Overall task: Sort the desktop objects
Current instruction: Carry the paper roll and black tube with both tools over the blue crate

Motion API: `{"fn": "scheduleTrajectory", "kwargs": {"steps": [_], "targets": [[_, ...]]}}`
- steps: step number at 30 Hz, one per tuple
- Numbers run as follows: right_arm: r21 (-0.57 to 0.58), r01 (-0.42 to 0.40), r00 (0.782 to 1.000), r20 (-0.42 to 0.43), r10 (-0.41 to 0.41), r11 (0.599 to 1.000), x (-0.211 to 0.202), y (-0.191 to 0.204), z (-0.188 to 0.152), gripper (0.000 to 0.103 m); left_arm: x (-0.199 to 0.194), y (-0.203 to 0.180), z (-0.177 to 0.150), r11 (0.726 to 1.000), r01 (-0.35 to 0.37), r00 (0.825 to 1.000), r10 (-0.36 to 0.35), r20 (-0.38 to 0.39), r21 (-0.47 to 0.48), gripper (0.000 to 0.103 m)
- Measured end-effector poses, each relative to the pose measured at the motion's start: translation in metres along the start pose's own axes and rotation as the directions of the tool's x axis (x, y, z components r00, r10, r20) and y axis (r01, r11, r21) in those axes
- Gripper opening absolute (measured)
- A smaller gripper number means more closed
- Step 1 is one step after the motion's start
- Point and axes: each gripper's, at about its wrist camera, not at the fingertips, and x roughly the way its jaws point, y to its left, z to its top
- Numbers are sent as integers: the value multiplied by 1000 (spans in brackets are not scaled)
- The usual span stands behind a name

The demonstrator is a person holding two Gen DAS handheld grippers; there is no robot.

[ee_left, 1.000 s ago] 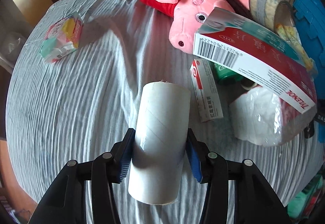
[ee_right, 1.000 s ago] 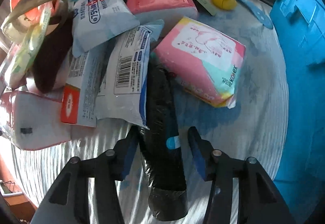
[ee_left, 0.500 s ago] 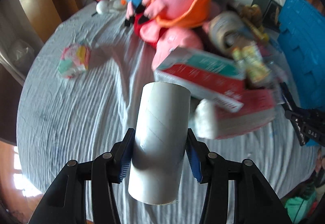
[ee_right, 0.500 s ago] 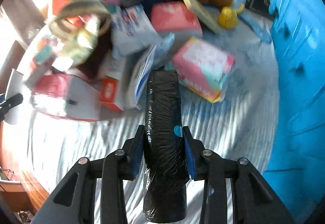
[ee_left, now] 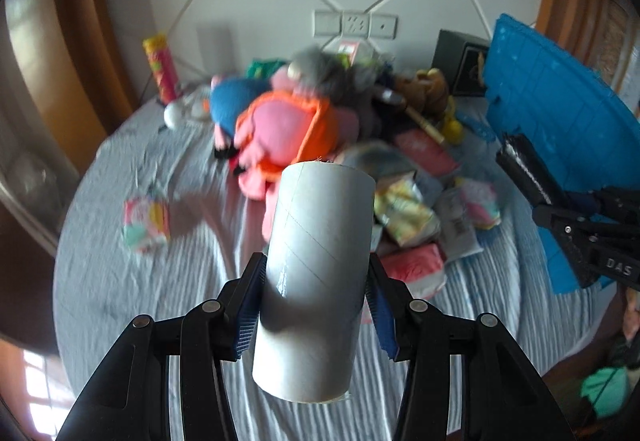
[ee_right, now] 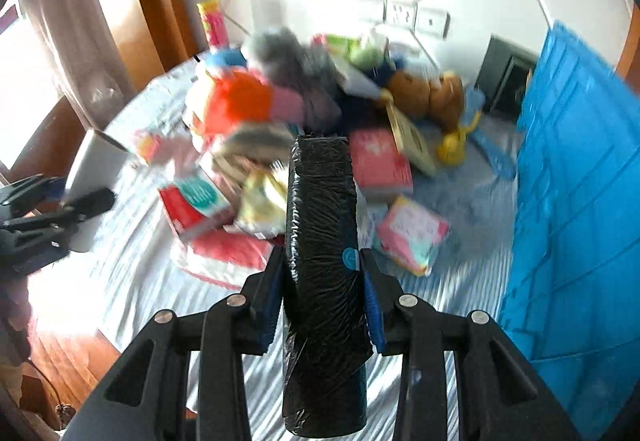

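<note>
My left gripper (ee_left: 316, 297) is shut on a white cardboard roll (ee_left: 316, 277) and holds it high above the grey striped table (ee_left: 132, 293). My right gripper (ee_right: 322, 289) is shut on a black roll of bags (ee_right: 322, 273), also lifted above the table. The right gripper with the black roll shows at the right edge of the left wrist view (ee_left: 532, 181). The left gripper with the white roll shows at the left edge of the right wrist view (ee_right: 92, 169). A blurred pile of plush toys (ee_left: 288, 129) and packets (ee_left: 404, 209) lies on the table.
A blue crate (ee_left: 552, 121) stands at the table's right side, also in the right wrist view (ee_right: 572, 181). A pink snack tube (ee_left: 162, 67) stands at the back left. A small colourful packet (ee_left: 144, 217) lies alone on the left. A black box (ee_left: 460, 67) stands at the back.
Both grippers have lifted up and back from the table with their rolls. The right gripper closed on the black roll of bags. The views now take in the wall.
</note>
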Motion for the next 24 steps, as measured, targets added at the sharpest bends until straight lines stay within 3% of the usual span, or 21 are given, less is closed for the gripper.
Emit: {"fn": "scheduleTrajectory", "kwargs": {"steps": [7, 14, 20, 24], "targets": [[16, 65, 992, 107, -66, 998, -61, 7, 25, 35, -32, -16, 25, 996, 72, 993, -76, 88, 57, 48], [82, 134, 969, 199, -148, 988, -122, -22, 37, 35, -52, -52, 57, 985, 119, 978, -139, 158, 126, 48], [169, 214, 929, 271, -254, 962, -185, -81, 31, 35, -78, -122, 92, 959, 176, 946, -228, 230, 223, 48], [204, 294, 905, 253, -341, 934, -212, -135, 12, 35, -90, -193, 116, 933, 217, 923, -292, 251, 286, 48]]}}
